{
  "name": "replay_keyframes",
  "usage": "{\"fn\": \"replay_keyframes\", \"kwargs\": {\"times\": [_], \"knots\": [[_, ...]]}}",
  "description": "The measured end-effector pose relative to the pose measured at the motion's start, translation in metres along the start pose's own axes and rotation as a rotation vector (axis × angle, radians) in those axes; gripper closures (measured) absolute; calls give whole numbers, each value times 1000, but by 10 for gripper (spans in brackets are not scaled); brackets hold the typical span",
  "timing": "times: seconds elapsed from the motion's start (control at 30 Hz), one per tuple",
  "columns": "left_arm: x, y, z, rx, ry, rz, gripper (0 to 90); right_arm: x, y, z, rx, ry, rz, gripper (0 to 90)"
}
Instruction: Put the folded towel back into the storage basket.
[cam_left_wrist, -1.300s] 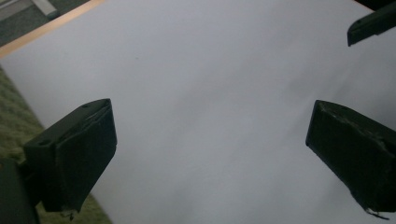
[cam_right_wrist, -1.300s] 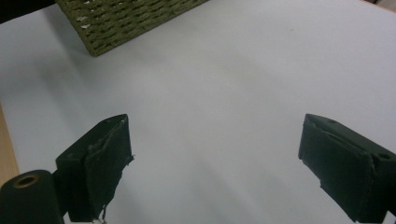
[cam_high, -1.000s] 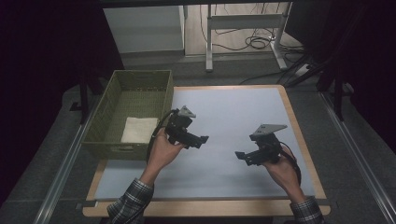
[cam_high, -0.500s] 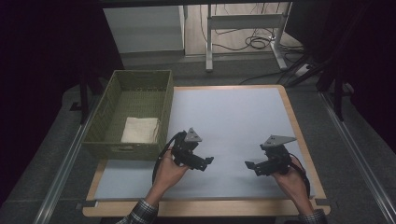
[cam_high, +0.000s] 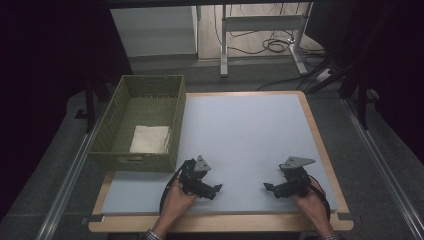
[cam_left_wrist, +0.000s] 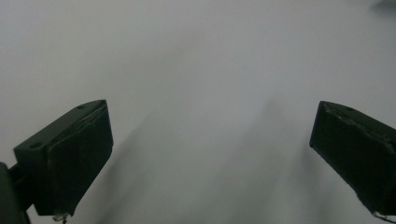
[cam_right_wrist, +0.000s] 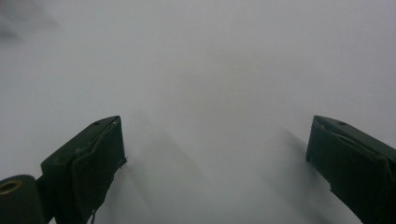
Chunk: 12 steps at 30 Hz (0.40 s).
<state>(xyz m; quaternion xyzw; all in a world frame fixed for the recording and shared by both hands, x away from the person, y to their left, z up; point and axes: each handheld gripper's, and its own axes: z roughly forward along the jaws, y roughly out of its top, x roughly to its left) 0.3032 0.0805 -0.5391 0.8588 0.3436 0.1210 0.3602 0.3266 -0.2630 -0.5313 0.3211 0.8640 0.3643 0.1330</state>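
1. The left gripper (cam_high: 216, 189) sat low over the near edge of the counter (cam_high: 250, 130), held in the person's left hand (cam_high: 176, 202), its jaws pointing toward the middle of the pale grey surface.
2. In the left gripper view, its jaws stood spread wide apart with nothing between them, just bare grey counter (cam_left_wrist: 201, 70) beneath.
3. The right gripper (cam_high: 267, 187) was held near the counter's near right corner by the right hand (cam_high: 310, 202), its jaws pointing left toward the other gripper, the two well apart.
4. In the right gripper view, its jaws were likewise spread wide and empty over the bare surface (cam_right_wrist: 210, 70).
5. A green woven basket (cam_high: 125, 152) rested at the counter's left edge, just beyond the left gripper.
6. A folded white cloth (cam_high: 150, 139) lay inside the basket, at its near end.
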Motion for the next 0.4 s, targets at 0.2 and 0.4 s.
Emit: {"fn": "replay_keyframes", "kwargs": {"times": [0.2,0.4], "knots": [[4,-8,3,14,17,-17,0,5,0,2,19,-42,-32,45],[3,-9,3,10,20,-14,0,5,0,2,17,-42,-30,45]]}}
